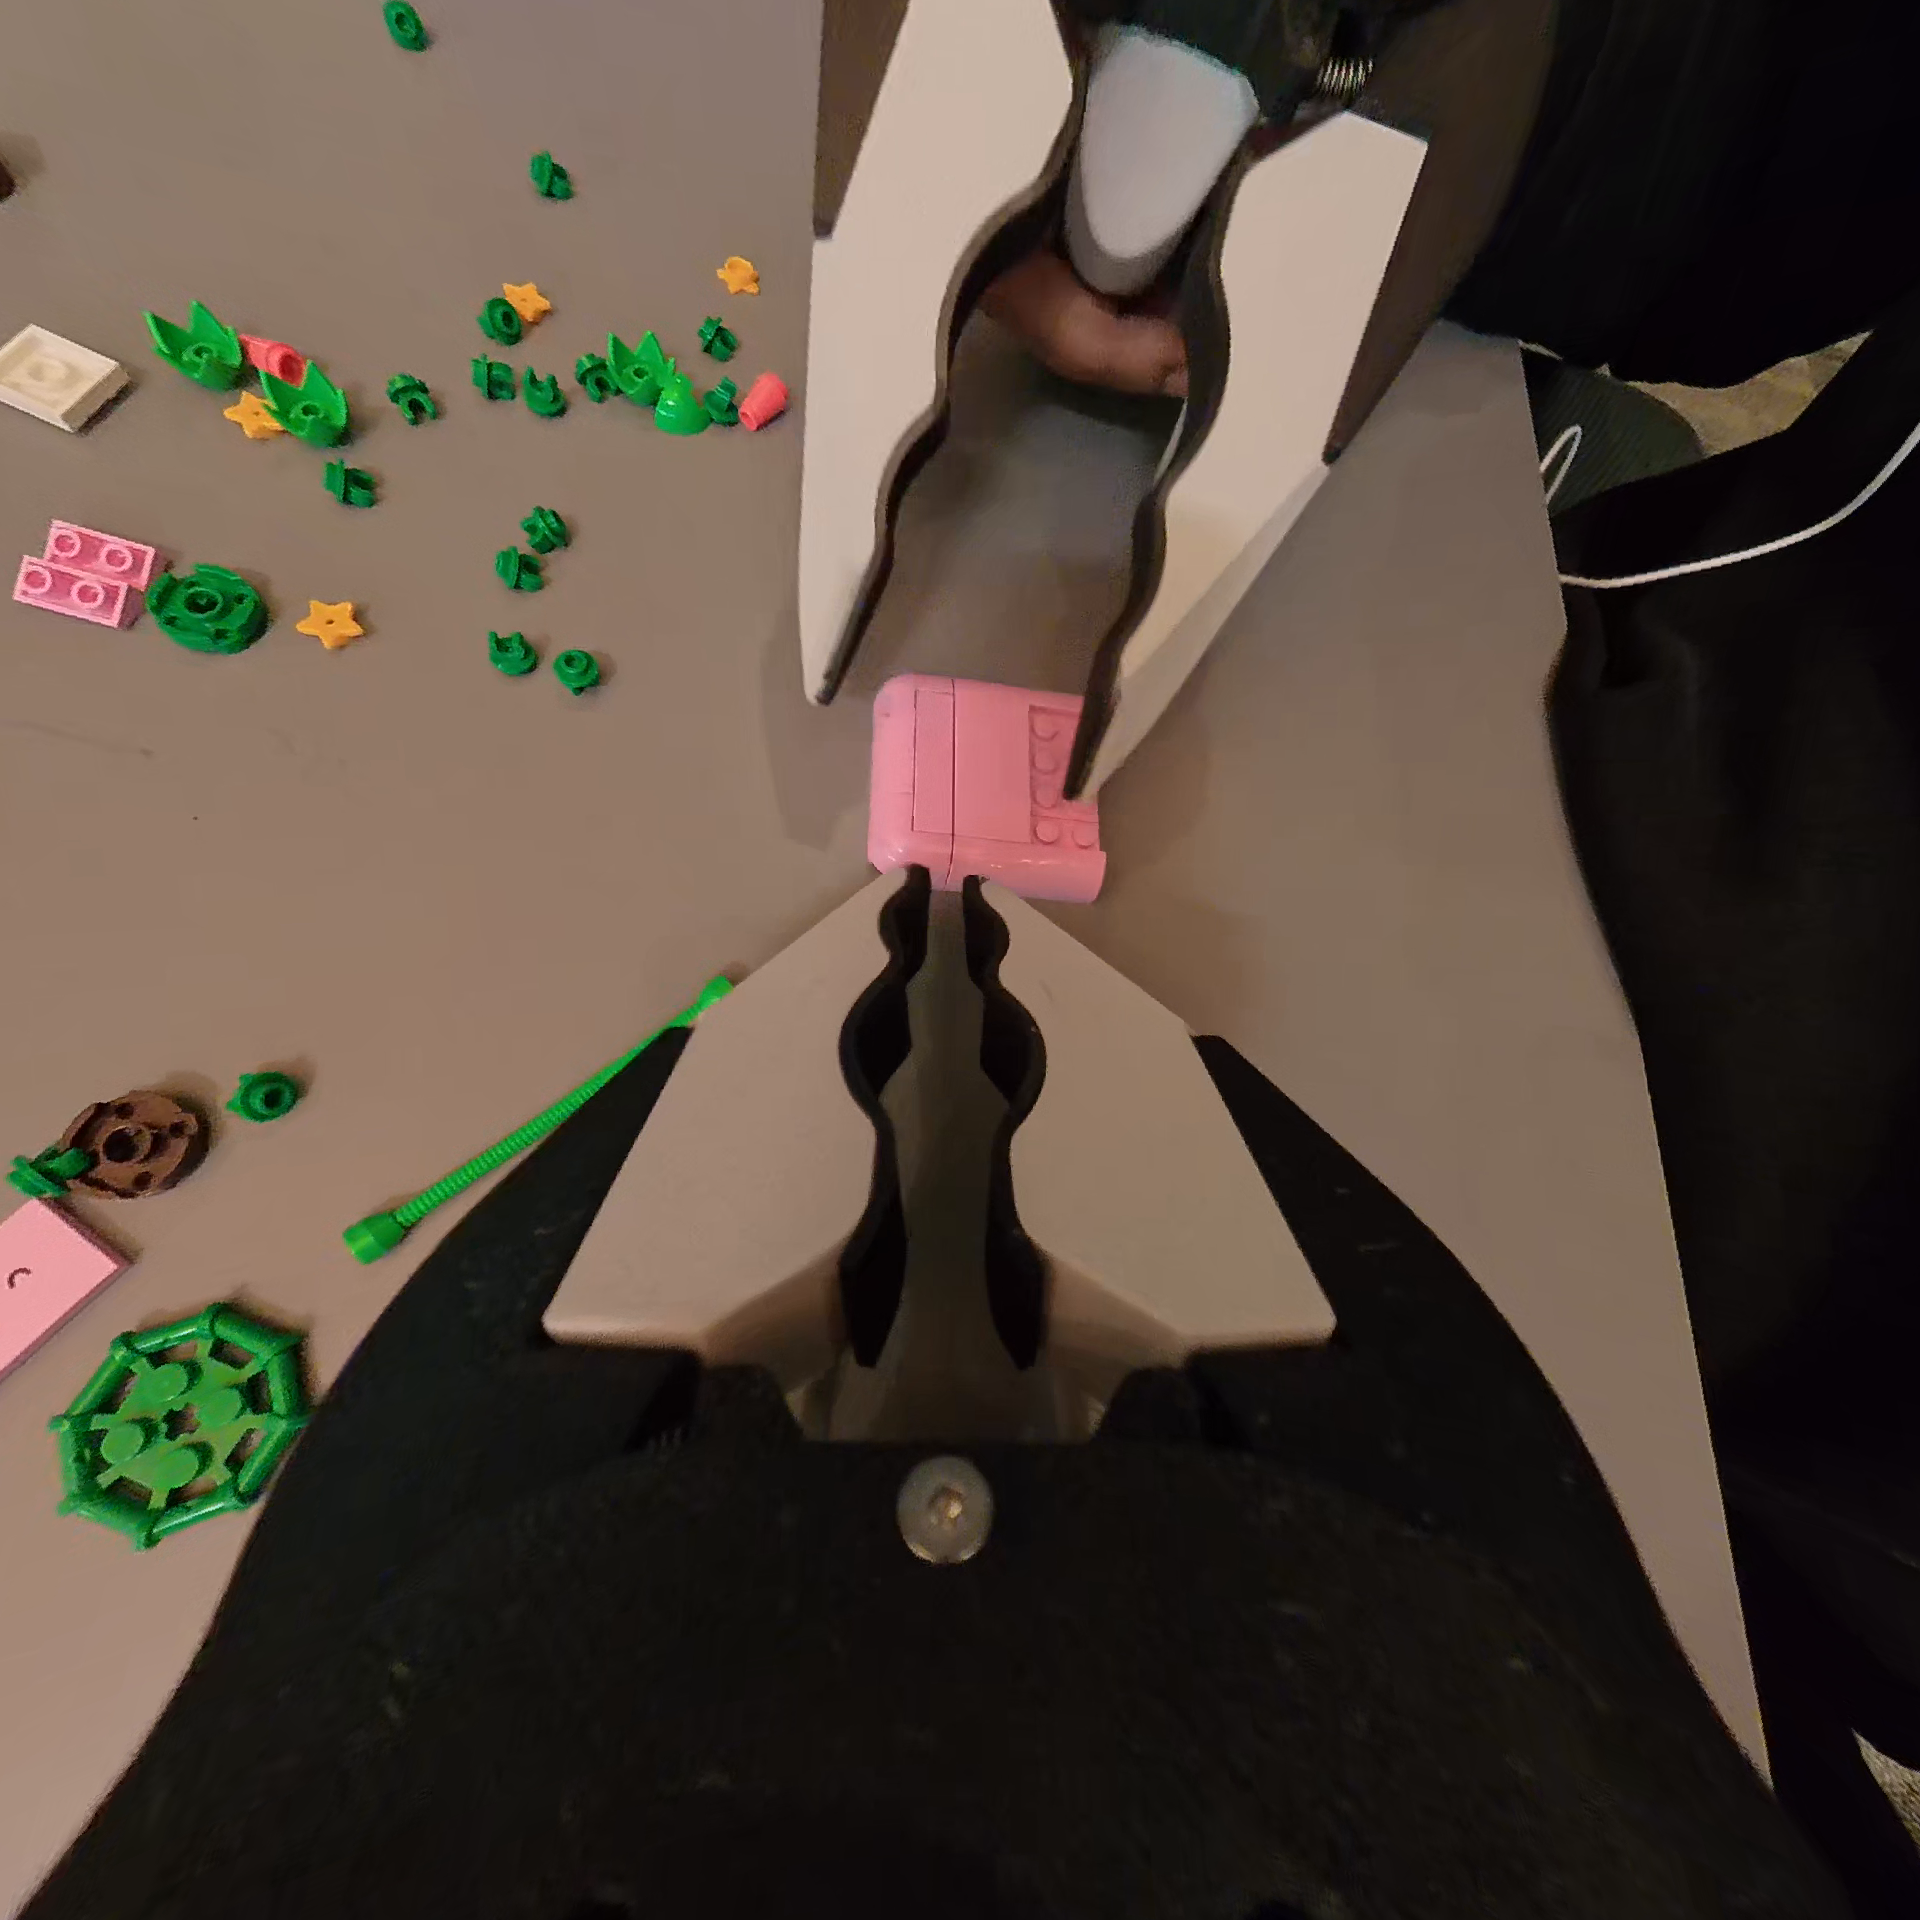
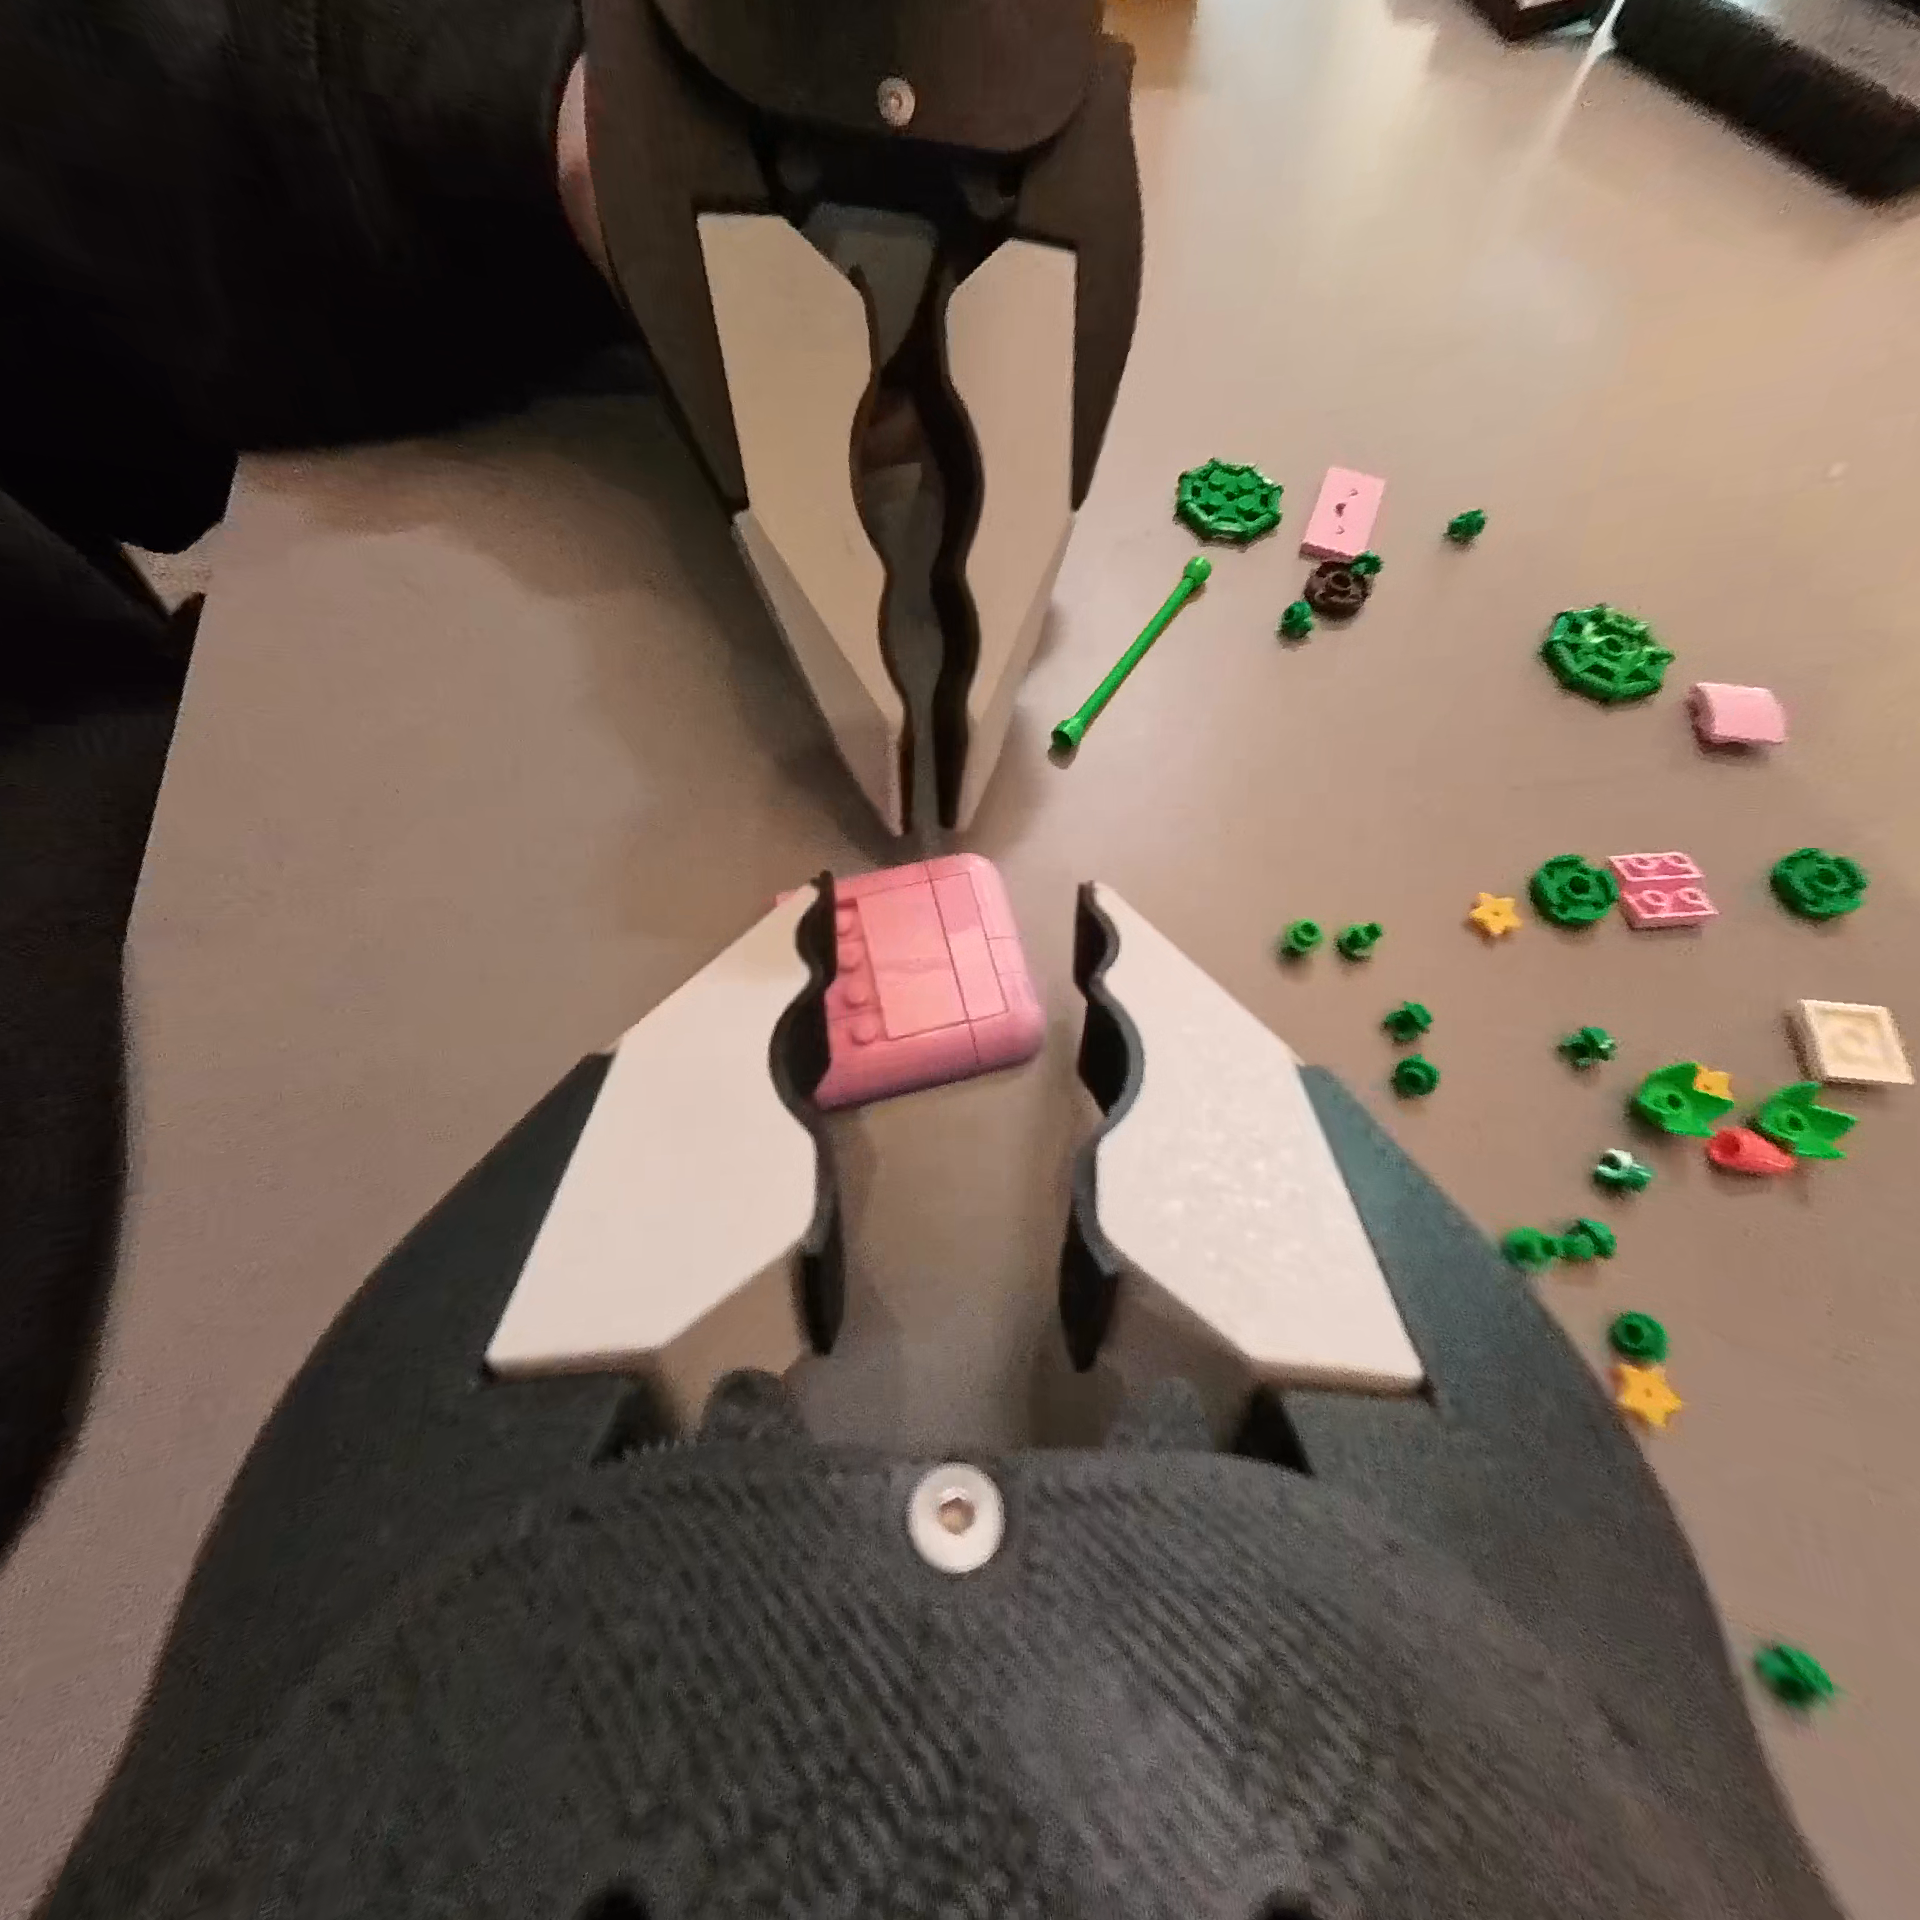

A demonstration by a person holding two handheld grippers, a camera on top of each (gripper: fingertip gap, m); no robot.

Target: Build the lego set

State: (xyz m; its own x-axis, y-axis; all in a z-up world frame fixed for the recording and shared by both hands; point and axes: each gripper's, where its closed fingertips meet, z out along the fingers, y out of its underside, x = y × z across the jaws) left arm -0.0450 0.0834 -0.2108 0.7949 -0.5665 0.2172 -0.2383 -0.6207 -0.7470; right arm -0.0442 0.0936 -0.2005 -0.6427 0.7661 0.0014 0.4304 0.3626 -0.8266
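- The grey table (image 1: 1351, 1039) carries everything; the work happens near its edge, close to the person's dark clothing, and the loose parts lie scattered well off to one side
- The right gripper (image 2: 951, 914) has its jaws spread wide and sits low over the pink block (image 2: 920, 971); one finger overlaps the block's studded edge, the other stands apart beyond the opposite side; it looks about to clamp, not yet clamping
- The left gripper (image 1: 940, 883) has its jaws nearly together, only a narrow gap between the tips; those tips sit right at the block's near rim, and whether they touch or pinch it I cannot tell
- The pink block (image 1: 982, 784) is a rounded, part-built assembly lying flat on the table between the two tools, with an L of bare studs along two edges
- The step in hand seems to be steadying this sub-build so another piece can go on; the next move likely calls for the wide jaws to centre on the block and close squarely without skewing it
- Candidate parts wait apart: a green rod (image 1: 540, 1122), green web wheels (image 2: 1605, 652), a pair of pink plates (image 2: 1662, 888), small green studs and yellow stars (image 1: 330, 621)
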